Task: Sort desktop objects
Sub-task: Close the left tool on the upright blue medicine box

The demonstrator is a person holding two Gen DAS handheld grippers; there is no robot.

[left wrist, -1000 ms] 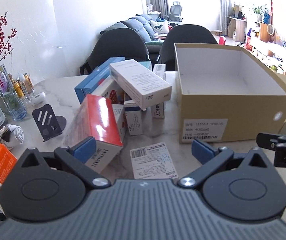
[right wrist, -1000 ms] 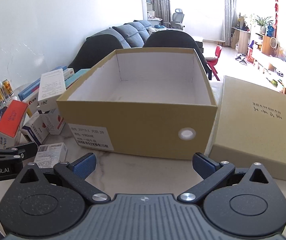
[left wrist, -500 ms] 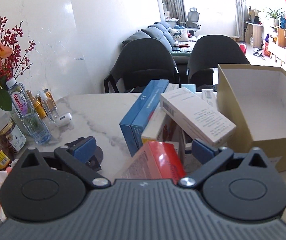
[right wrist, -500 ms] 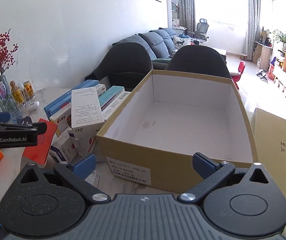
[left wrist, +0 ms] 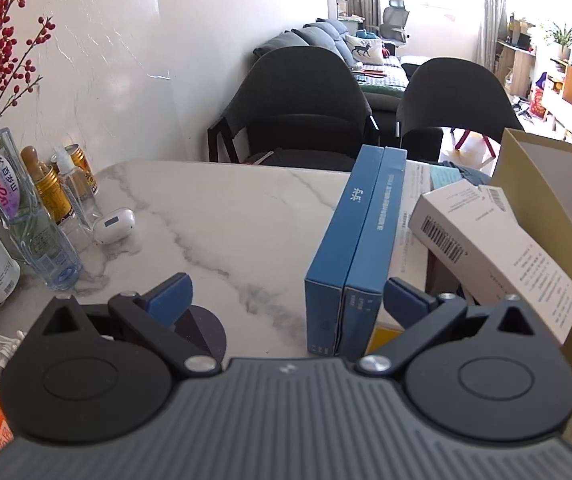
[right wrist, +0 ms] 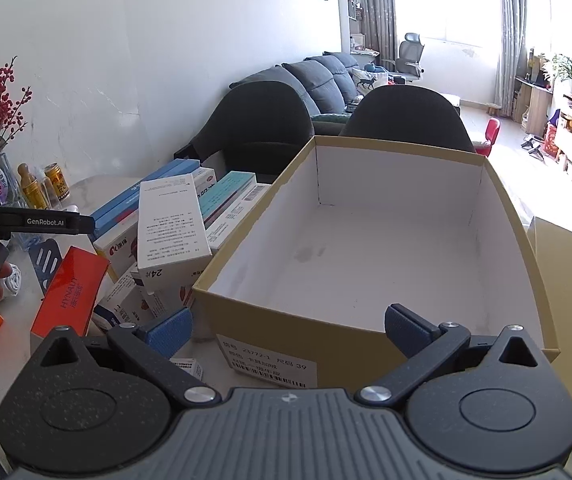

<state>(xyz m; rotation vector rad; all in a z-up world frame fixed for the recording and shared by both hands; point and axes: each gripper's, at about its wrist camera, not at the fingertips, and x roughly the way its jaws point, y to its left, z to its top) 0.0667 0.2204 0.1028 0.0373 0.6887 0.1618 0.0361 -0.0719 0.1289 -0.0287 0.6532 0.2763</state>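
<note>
- Step in hand, as judged: approach to the first pick. The open tan cardboard shoebox [right wrist: 370,256] shows a bare white floor, so no item appears sorted yet.
- Left gripper [left wrist: 286,300]: released, jaws spread wide, holding nothing. A pair of flat blue cartons standing on edge [left wrist: 356,252] sits just ahead, between the fingertips and toward the right finger.
- Right gripper [right wrist: 288,324]: released, jaws spread, holding nothing. It hovers at the near wall of the shoebox, which lies directly ahead.
- The heap of medicine cartons lies ahead-left of the right gripper, touching the shoebox's left wall. A long white carton with a barcode [left wrist: 494,252] leans ahead-right of the left gripper.
- Next move, as judged: centre the left jaws on the blue cartons, close across their thin sides, lift clear of the leaning white carton, and carry them to the shoebox.
- Legible writing: "HYNAUT" on the red-orange carton [right wrist: 71,296]; "24H" on an upright white carton [right wrist: 171,228]; "GenRobot.AI" on the left gripper's side; "39" on the shoebox label [right wrist: 271,368]; "Gam" on a clear plastic bottle [left wrist: 3,196].
- The marble tabletop [left wrist: 221,216] ahead-left of the left gripper carries bottles.
</note>
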